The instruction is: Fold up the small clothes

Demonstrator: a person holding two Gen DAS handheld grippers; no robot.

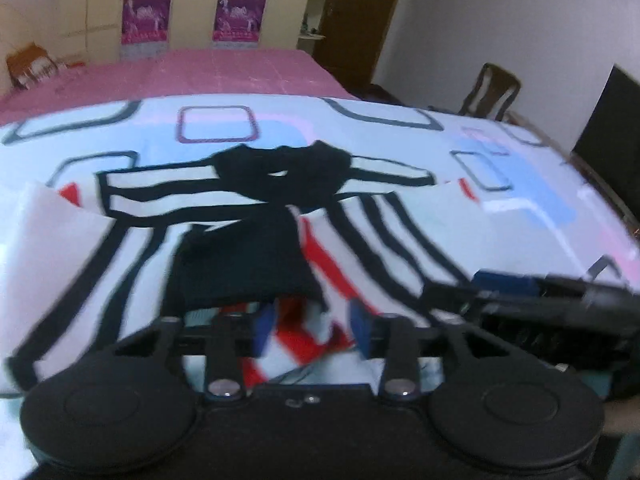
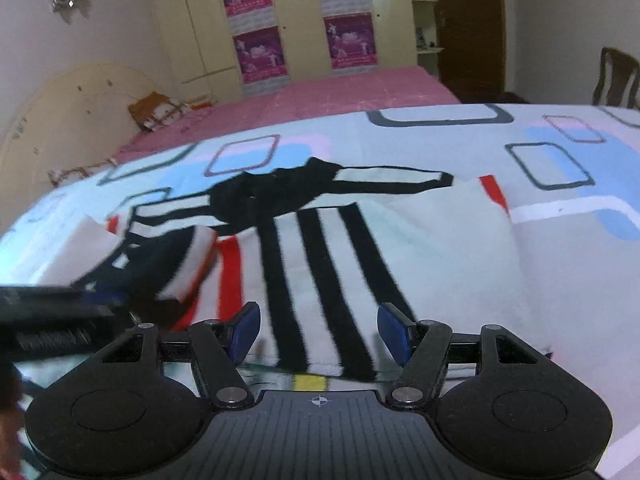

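Both tools stand released low over the garment, the left gripper (image 1: 312, 330) with jaws apart above red-striped cloth and the right gripper (image 2: 320, 332) spread over black stripes, while the striped shirt (image 2: 320, 240) lies flat on the patterned sheet (image 2: 560, 240), pink bed (image 2: 340, 92) beyond.

No legible text in either view. Purple posters (image 2: 257, 54) on the cupboard doors (image 2: 200, 20) carry lines of print, too small and blurred to read. Right gripper (image 2: 319, 334) body shows a small crosshair mark just behind the jaws, no letters with it. Left gripper (image 1: 312, 330) body shows a small embossed mark, unreadable. Striped garment (image 2: 320, 264) bears no readable label
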